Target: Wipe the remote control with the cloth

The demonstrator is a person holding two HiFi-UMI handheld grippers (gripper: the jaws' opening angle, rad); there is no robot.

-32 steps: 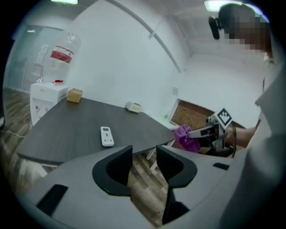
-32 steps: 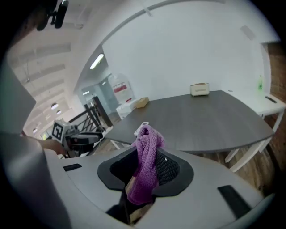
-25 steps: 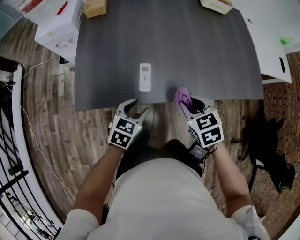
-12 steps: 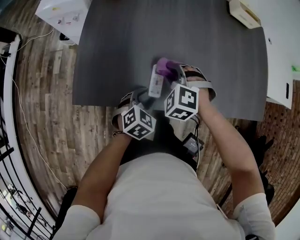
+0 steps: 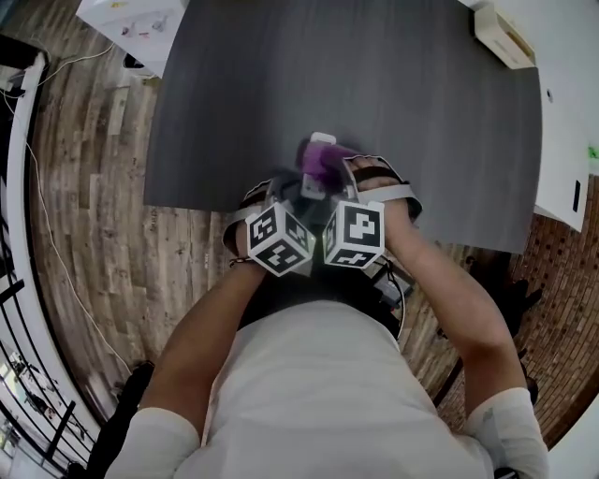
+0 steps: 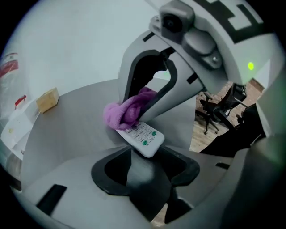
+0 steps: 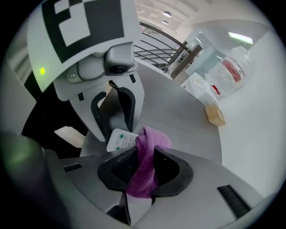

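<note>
**Cloth on the remote at the bench's near edge**

The white rectangular remote control (image 6: 144,136) with grey and green buttons lies on the dark grey bench (image 5: 374,84). It sits close to the near edge, about midway along it. In the left gripper view it runs at a slant, with its buttoned end pointing toward the person.

The left tool (image 6: 146,163) points down at that end. Its jaws have just been opening and stand apart on either side of the end, around it rather than clamped.

The right tool (image 7: 142,167) is closed on the purple fleecy cloth (image 7: 145,165). A strip of the cloth runs up between its jaws to a bunched wad at the tips. That wad presses on the farther part of the remote and covers it, so only the buttoned end shows.

In the head view the two tools stand side by side just past the bench's near edge. Their marker cubes are almost touching, and the person's forearms reach in from below.

A small tan block (image 6: 47,99) sits well away toward the far side of the bench. A cream box (image 5: 505,37) rests at the far right corner. White boxes (image 5: 131,23) stand just off the far left corner, over the wood-plank floor (image 5: 103,234).
</note>
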